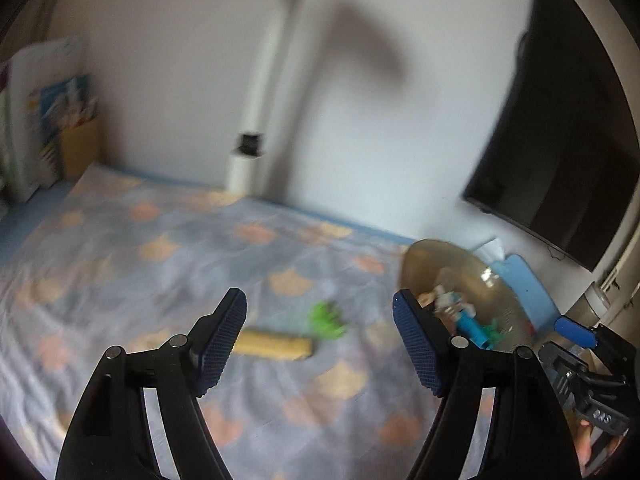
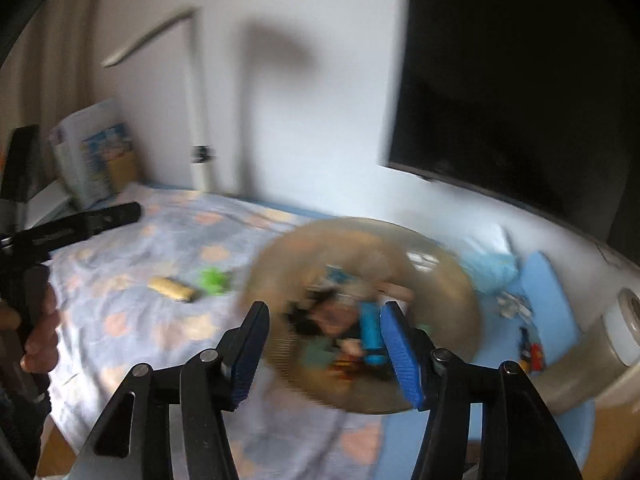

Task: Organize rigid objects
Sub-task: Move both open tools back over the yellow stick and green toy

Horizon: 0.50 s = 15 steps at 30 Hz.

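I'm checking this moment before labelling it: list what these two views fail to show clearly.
- Toys in the glass bowl: motion blur in the right wrist view; only a blue cylinder stands out.
- Same bowl, left wrist view: near side hidden behind the left gripper finger.
- Green toy and beige block on the sheet: too blurred to identify.
- Right gripper: cut off by the left wrist view's edge.
- Blue items beyond the bowl: blurred.

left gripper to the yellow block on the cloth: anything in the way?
Nothing visible. The left gripper is open and empty, and the yellow block lies on bare cloth ahead of its jaws. The green toy sits beyond it, not between.
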Tool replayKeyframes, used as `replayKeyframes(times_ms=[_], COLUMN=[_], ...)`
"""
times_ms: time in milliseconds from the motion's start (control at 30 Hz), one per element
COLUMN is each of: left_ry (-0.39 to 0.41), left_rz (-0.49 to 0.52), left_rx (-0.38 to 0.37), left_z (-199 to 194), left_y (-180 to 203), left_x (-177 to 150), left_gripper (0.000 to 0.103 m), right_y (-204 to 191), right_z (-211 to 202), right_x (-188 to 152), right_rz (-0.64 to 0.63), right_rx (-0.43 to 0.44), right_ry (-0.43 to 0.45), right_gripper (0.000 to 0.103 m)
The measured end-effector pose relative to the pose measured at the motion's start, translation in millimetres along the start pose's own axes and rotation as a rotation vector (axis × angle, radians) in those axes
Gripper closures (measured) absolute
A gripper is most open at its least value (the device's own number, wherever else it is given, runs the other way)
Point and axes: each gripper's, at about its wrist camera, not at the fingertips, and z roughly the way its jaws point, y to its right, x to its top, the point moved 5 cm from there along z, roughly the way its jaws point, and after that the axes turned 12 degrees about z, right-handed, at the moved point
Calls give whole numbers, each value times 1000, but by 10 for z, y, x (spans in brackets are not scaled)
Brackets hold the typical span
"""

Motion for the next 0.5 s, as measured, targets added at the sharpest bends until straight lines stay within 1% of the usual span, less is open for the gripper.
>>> replayKeyframes(times_ms=[33, 67, 100, 133, 200, 267, 333, 400, 500], left_ry=[-8, -15, -33, -54, -99, -129, -149, -167, -195], left_rz=[-14, -25, -25, -19, -8, 11, 14, 6, -7], left_rx=[6, 24, 67, 91, 125, 166, 185, 187, 188], left_z=[-16, -24, -14, 11, 72, 157, 202, 263, 304], left_y=[-89, -176, -287, -349, -457, -539, -610, -645, -668], left_x=[-70, -152, -277, -362, -545, -715, -823, -896, -962], left_gripper=[18, 18, 18, 18, 18, 18, 18, 18, 18], right_y=[-124, -307, -431, -518, -749, -879, -972, -1022, -989], right_z=[-13, -4, 29, 67, 228, 370, 514, 668, 828], right_x=[-40, -125, -208, -281, -520, -713, -893, -1043, -1155], right_rz=[-19, -43, -60, -74, -92, -91, -100, -107, -78], right_rx=[19, 44, 56, 63, 89, 112, 113, 104, 114], right_ry=[1, -5, -17, -30, -92, -142, -179, -209, -246], right_gripper=[45, 41, 40, 40, 40, 40, 40, 40, 40])
